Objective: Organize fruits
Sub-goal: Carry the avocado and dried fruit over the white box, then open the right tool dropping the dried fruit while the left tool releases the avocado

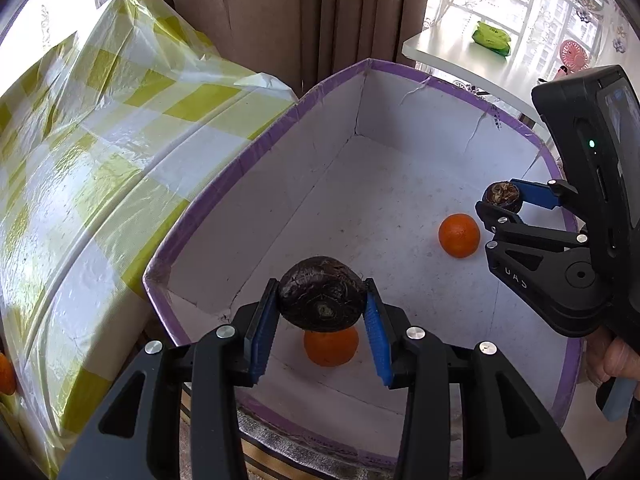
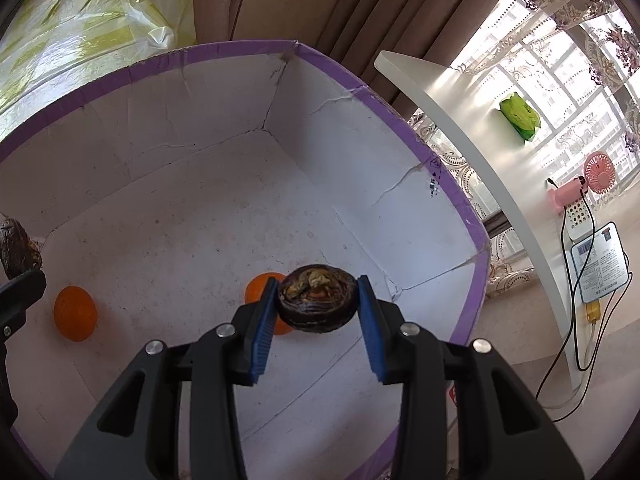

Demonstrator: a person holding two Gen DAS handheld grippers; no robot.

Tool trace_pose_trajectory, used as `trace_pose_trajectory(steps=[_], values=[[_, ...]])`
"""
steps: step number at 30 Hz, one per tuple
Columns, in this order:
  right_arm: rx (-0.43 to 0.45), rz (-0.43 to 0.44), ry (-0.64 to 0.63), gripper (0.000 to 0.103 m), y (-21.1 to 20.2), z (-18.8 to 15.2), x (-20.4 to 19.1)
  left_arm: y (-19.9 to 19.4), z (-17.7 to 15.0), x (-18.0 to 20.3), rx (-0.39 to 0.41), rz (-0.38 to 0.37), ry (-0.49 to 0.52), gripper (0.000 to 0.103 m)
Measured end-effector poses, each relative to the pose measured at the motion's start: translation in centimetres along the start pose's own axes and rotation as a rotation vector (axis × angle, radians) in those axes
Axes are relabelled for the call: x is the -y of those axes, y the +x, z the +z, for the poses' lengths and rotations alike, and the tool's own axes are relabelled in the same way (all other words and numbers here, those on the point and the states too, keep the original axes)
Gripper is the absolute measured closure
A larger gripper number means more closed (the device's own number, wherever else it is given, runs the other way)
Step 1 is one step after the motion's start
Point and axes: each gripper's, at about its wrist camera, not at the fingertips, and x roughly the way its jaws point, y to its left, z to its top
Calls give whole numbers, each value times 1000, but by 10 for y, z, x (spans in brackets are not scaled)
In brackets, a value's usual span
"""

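A white box with a purple rim [image 1: 280, 128] [image 2: 224, 50] holds two oranges on its floor. My left gripper [image 1: 322, 306] is shut on a dark brown round fruit [image 1: 322, 299], held above one orange [image 1: 331, 348] near the box's front. My right gripper [image 2: 317, 300] is shut on a smaller dark brown fruit [image 2: 317, 298], held above the other orange [image 2: 260, 286]. In the left wrist view the right gripper [image 1: 500, 200] hovers over the box's right side by that orange [image 1: 459, 235]. The left gripper's fruit [image 2: 14, 246] shows at the right wrist view's left edge, near the first orange [image 2: 75, 313].
A yellow-and-white checked plastic cover [image 1: 88, 152] lies left of the box, with an orange [image 1: 6, 374] at its lower left edge. A white shelf [image 2: 452, 120] to the right holds a green packet [image 2: 519, 116], a pink fan [image 2: 598, 172] and cables. Brown curtains hang behind.
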Motion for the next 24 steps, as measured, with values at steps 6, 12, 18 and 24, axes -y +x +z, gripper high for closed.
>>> trace_pose_trajectory(steps=[6,12,18,24], values=[[-9,-3,1,64,1,-1,-1,1,0,2,-2,16,10,63],[-13,-16,2,63,3,-2,0,2,0,2,-3,21,12,63],[-6,-39,2,51,3,-3,-1,3,0,4,-6,27,16,63],[5,-56,2,41,0,-3,-1,3,0,4,-8,26,21,61]])
